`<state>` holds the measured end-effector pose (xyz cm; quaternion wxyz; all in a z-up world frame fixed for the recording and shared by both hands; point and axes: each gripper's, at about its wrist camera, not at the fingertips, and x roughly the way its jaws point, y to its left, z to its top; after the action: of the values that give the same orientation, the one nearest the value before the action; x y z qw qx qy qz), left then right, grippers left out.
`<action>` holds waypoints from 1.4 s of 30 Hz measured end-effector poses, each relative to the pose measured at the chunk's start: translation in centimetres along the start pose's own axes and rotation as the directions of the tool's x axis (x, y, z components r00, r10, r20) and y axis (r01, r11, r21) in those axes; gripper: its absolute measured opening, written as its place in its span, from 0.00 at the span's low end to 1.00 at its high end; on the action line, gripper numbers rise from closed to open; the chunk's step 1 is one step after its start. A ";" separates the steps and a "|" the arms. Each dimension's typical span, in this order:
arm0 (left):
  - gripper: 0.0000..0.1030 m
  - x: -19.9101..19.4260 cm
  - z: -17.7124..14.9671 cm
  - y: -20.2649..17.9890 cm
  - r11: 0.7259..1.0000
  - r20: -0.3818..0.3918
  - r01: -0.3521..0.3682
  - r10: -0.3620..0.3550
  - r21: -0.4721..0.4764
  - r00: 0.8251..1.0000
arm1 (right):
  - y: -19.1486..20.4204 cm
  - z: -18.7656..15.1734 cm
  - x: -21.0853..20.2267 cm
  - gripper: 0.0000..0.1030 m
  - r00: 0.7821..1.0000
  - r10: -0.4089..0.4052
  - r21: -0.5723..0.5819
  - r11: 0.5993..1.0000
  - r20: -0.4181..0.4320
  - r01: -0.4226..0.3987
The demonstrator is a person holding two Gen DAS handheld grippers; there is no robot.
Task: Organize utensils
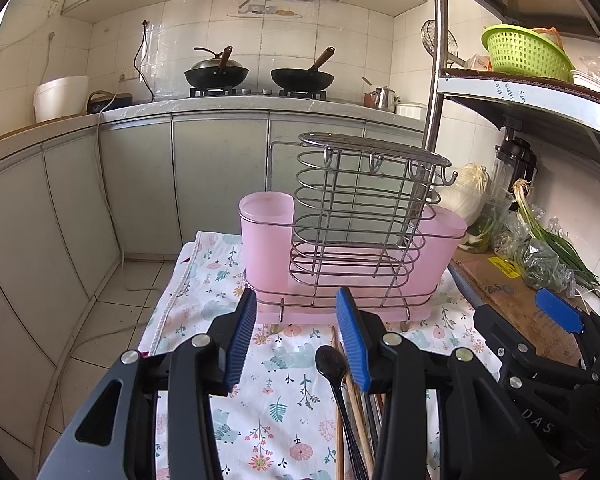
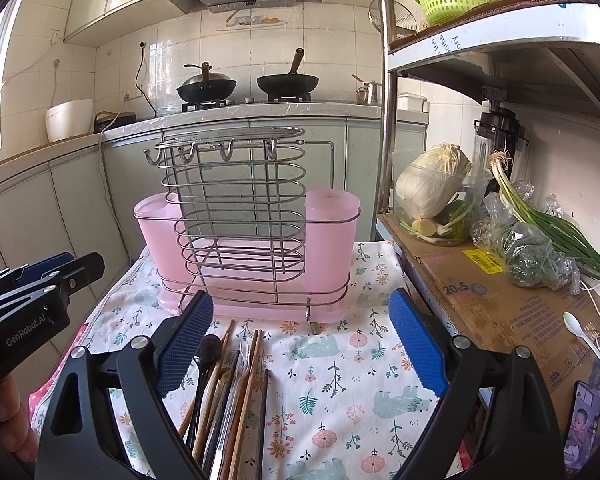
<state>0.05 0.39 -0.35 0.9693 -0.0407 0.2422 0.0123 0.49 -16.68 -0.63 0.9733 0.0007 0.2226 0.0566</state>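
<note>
Right gripper (image 2: 300, 344): wide open, empty. Left gripper (image 1: 296, 340): open, empty. Chopsticks (image 2: 244, 380), lower centre: pinch mid-shaft, drop upright into pink holder (image 2: 332, 240).

The left hand-held gripper (image 1: 296, 336) hovers with its blue pads apart, holding nothing. The right hand-held gripper (image 2: 302, 340) sits beside it, spread wider and likewise empty.
</note>
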 end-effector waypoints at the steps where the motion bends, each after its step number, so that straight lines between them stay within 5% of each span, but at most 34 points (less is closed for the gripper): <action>1: 0.40 0.0 0.0 0.0 1.000 0.000 0.000 0.000 0.000 1.000 | 0.1 0.1 0.0 0.87 1.000 0.000 0.000 1.000 0.000 0.000; 42: 0.40 0.3 -0.2 0.0 1.000 -0.021 0.000 0.000 0.000 1.000 | 0.0 -0.3 0.3 0.88 1.000 0.001 0.006 1.000 -0.011 -0.001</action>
<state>0.26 0.41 -0.69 0.9667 -0.0407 0.2522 0.0120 0.63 -16.62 -1.06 0.9720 0.0036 0.2279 0.0563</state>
